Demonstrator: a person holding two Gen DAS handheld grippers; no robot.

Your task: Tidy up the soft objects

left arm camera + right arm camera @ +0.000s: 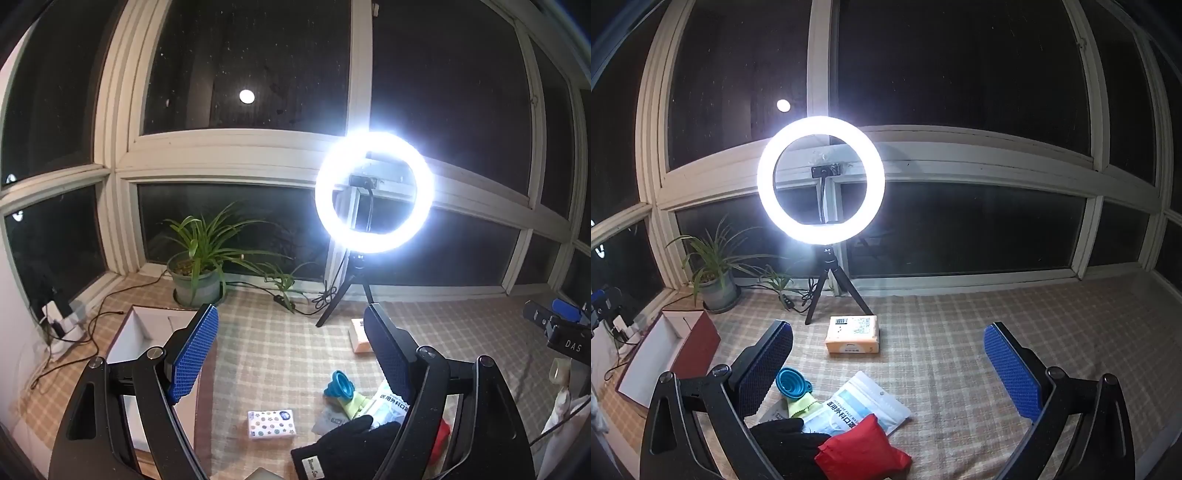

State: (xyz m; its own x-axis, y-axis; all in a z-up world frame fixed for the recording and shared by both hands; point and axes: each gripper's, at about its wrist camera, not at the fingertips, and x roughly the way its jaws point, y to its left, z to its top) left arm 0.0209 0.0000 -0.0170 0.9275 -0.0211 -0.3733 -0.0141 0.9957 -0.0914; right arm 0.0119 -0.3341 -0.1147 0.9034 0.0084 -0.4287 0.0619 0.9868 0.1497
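A pile of soft things lies on the checked cloth: a black glove (347,443) (786,439), a red pouch (862,452), a face mask pack (864,406) (388,404), a yellow-green cloth (799,406) and a blue folding funnel (339,384) (792,382). A patterned tissue pack (271,424) lies left of the pile. An orange tissue pack (853,334) lies farther back. An open red box (670,354) (144,332) stands at the left. My left gripper (291,354) is open and empty above the cloth. My right gripper (888,365) is open and empty above the pile.
A lit ring light on a tripod (820,184) (373,192) stands at the back by the window. A potted plant (197,266) (714,277) and cables (107,317) are at the back left. The other gripper (561,325) shows at the right edge.
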